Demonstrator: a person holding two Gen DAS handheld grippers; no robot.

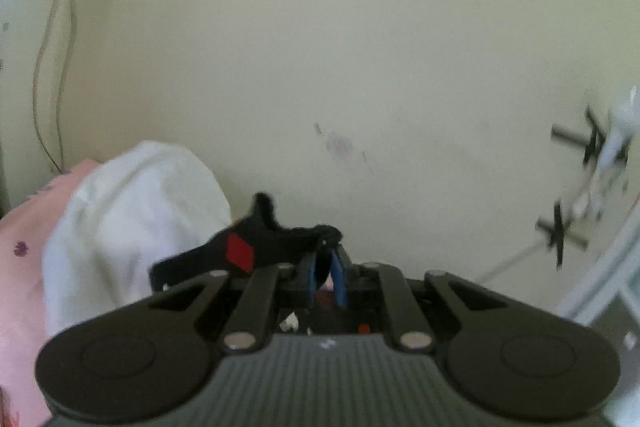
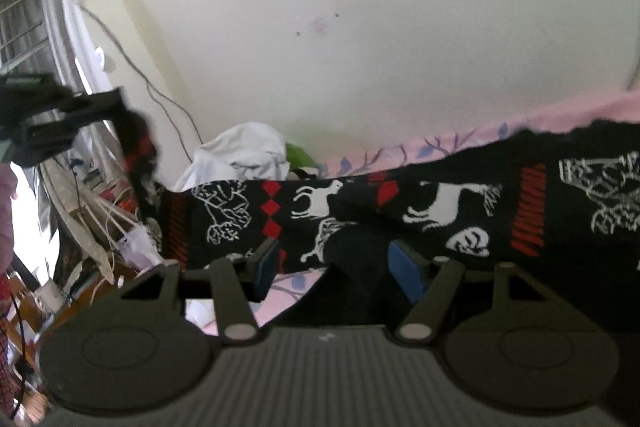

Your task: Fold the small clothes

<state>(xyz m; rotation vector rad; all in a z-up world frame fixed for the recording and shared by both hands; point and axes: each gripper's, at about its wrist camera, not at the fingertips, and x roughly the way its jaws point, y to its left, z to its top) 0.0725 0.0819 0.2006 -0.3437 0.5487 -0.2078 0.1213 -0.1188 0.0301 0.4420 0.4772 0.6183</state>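
A black knitted garment point(image 2: 420, 211) with white animal figures and red diamonds lies spread across a pink sheet point(image 2: 532, 125). My left gripper point(image 1: 325, 269) is shut on a corner of this garment point(image 1: 256, 243) and holds it up in the air in front of the wall. The left gripper also shows at the left of the right wrist view point(image 2: 120, 115), with the cloth hanging from it. My right gripper point(image 2: 336, 267) is open, its blue pads either side of a dark fold of the garment, low over the bed.
A white cloth heap point(image 1: 128, 211) lies on the pink sheet by the cream wall point(image 1: 320, 27); it also shows in the right wrist view point(image 2: 244, 153). Cables hang on the wall point(image 2: 168, 103). A window frame point(image 2: 52, 7) and clutter stand at the left.
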